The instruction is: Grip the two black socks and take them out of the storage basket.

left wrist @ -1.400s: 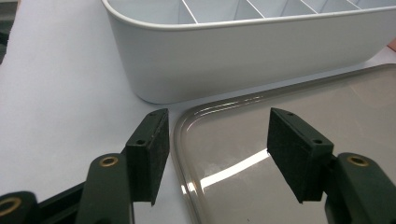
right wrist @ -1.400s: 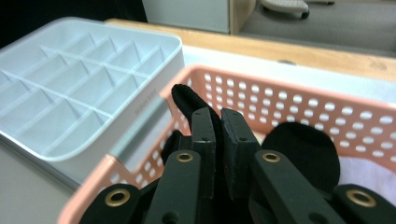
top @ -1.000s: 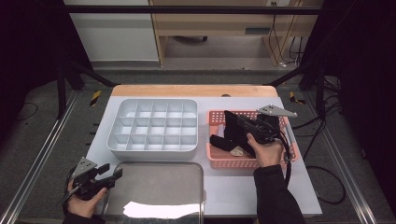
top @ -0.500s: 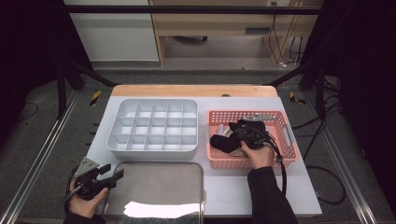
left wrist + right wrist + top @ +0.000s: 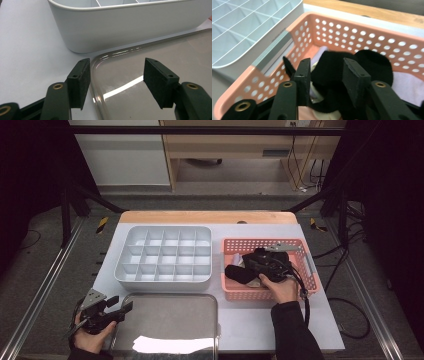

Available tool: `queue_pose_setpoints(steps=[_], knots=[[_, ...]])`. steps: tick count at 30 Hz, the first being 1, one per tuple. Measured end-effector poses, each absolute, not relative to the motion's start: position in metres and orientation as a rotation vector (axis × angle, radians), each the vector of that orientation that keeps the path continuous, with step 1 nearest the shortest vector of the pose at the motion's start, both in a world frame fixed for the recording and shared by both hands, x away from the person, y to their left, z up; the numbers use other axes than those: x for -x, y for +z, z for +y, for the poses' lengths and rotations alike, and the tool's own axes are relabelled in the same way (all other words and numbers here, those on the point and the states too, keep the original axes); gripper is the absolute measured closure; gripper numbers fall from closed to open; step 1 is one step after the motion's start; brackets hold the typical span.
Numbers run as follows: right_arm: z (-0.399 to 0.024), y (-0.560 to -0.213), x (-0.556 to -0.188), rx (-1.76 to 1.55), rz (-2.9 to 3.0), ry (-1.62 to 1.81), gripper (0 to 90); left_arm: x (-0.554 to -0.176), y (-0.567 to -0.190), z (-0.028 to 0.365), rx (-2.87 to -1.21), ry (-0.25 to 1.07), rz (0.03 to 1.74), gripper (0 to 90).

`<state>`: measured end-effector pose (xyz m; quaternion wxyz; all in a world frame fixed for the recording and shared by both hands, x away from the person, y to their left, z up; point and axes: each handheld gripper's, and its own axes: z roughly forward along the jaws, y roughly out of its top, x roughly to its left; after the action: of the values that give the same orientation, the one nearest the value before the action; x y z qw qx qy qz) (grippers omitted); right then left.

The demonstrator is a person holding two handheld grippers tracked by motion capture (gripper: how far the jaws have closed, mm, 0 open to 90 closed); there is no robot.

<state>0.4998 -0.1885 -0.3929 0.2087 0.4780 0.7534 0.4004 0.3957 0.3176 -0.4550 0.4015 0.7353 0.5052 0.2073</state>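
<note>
A pink perforated basket (image 5: 270,241) on the right of the table holds a black sock (image 5: 239,274) and pale lavender cloth (image 5: 404,82). My right gripper (image 5: 251,264) reaches down into the basket (image 5: 362,30). Its jaws have just been opening and stand apart over the black sock (image 5: 372,62); black fabric lies between them without being pinched by the right gripper (image 5: 325,67). My left gripper (image 5: 121,303) rests at the front left, open and empty. In its own view the left gripper (image 5: 116,63) straddles the corner of the metal tray (image 5: 150,50).
A white compartment box (image 5: 120,272) sits in the middle of the table, left of the basket, its wall (image 5: 125,25) close ahead of the left gripper. The shiny metal tray (image 5: 165,320) lies at the front edge. White tabletop (image 5: 250,320) lies between tray and basket.
The right gripper has sunk from above the basket down into it and its jaws have spread apart. The left gripper has stayed put.
</note>
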Motion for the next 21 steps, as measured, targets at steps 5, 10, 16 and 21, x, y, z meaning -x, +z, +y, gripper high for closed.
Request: queue_pose_setpoints(steps=[5, 10, 16, 21], knots=[[-0.186, -0.397, -0.492, -1.307, 2.119, 1.157, 46.8, -0.396, -0.455, 0.318, -1.858, 0.524, 1.278, 37.9], [-0.179, -0.408, -0.492, -1.27, 2.165, 1.048, 46.7, -0.396, -0.455, 0.318, -1.86, 0.526, 1.279, 37.9], [-0.17, -0.416, -0.499, -1.252, 2.202, 0.949, 69.1, -0.396, -0.455, 0.318, -1.859, 0.524, 1.282, 37.9], [-0.174, -0.416, -0.5, -1.297, 2.224, 0.963, 88.3, -0.396, -0.456, 0.318, -1.861, 0.523, 1.282, 37.9]])
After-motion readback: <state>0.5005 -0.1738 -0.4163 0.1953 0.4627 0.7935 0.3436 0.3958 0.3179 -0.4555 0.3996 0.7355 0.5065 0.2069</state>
